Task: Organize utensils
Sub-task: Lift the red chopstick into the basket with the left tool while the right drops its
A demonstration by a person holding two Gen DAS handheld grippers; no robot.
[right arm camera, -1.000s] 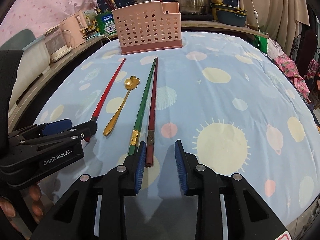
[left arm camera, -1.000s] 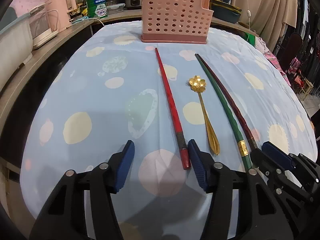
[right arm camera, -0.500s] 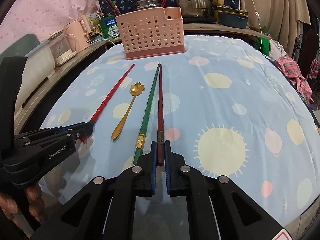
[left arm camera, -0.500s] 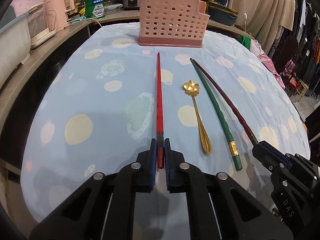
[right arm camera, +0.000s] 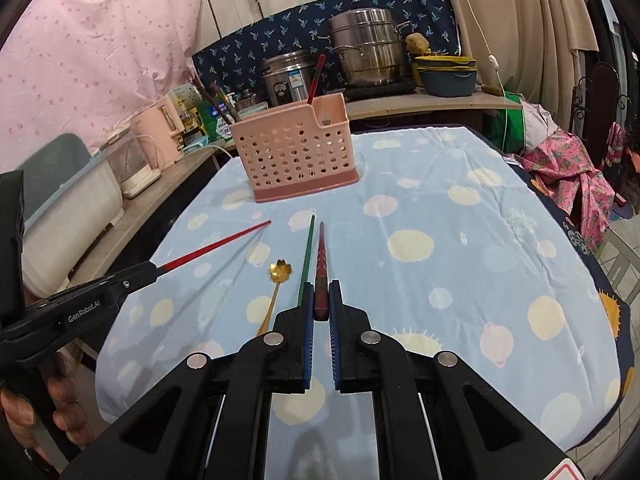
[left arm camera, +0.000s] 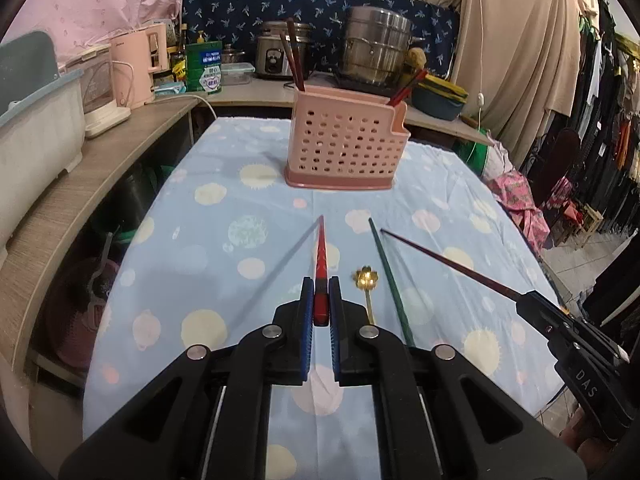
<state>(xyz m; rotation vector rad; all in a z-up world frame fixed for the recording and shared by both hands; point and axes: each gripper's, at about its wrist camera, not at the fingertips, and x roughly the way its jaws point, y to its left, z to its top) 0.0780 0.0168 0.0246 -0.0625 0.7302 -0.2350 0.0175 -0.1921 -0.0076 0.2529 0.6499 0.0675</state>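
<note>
Now, left gripper (left arm camera: 319,312): clamped on the red chopstick (left arm camera: 321,256) — your jaws closed on it a moment ago, and it is up off the table (left arm camera: 224,240).
Right gripper (right arm camera: 320,312): clenched on the dark red chopstick (right arm camera: 321,268), likewise lifted.
Meaning: both are ready for the pink basket (left arm camera: 344,148).
Left lying: green chopstick (left arm camera: 390,276), gold spoon (left arm camera: 366,284).
Hidden: the basket's compartments — you cannot see inside.

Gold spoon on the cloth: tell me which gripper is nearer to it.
Left. The left gripper sits just beside the gold spoon, while the right gripper lies beyond the green chopstick.
</note>
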